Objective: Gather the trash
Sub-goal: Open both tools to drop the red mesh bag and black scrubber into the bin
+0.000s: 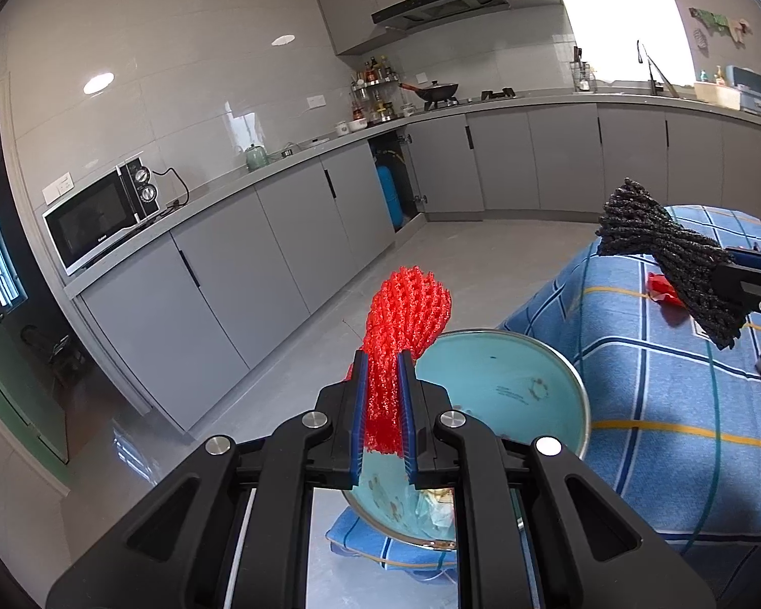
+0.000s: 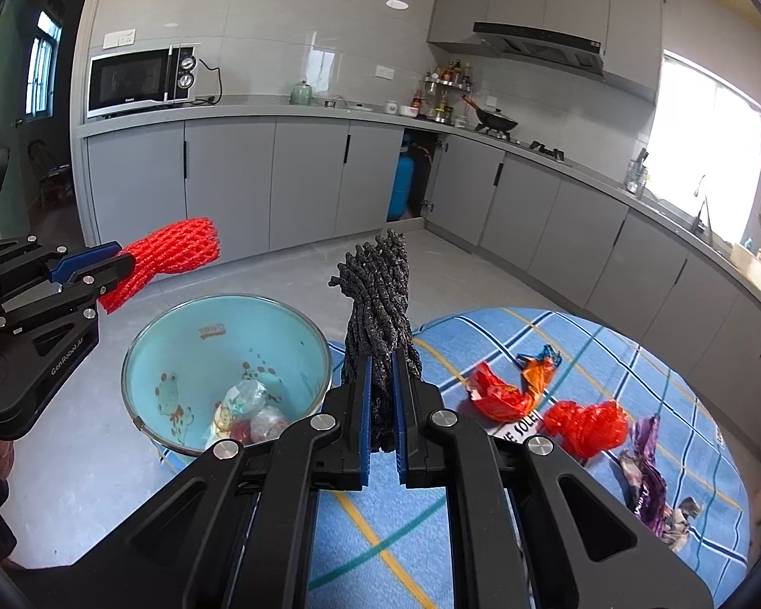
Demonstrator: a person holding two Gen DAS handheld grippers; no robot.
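Note:
My left gripper (image 1: pixel 382 380) is shut on a red foam net sleeve (image 1: pixel 406 314), held above the left rim of a light-blue trash bin (image 1: pixel 512 385). From the right wrist view that left gripper (image 2: pixel 114 261) and the red net sleeve (image 2: pixel 177 248) hang left of the bin (image 2: pixel 187 335), which holds several wrappers. My right gripper (image 2: pixel 382 380) is shut on a black foam net sleeve (image 2: pixel 378 294), just right of the bin's rim, and the same black net sleeve (image 1: pixel 669 248) shows at the right of the left wrist view. More trash lies on the blue checked cloth (image 2: pixel 482 507).
On the cloth lie a red wrapper (image 2: pixel 497 391), an orange wrapper (image 2: pixel 538 363), a red net ball (image 2: pixel 588 421) and a purple wrapper (image 2: pixel 644 472). Grey kitchen cabinets (image 2: pixel 279 177) line the far walls, with a microwave (image 2: pixel 142 78) on the counter. Grey floor surrounds the bin.

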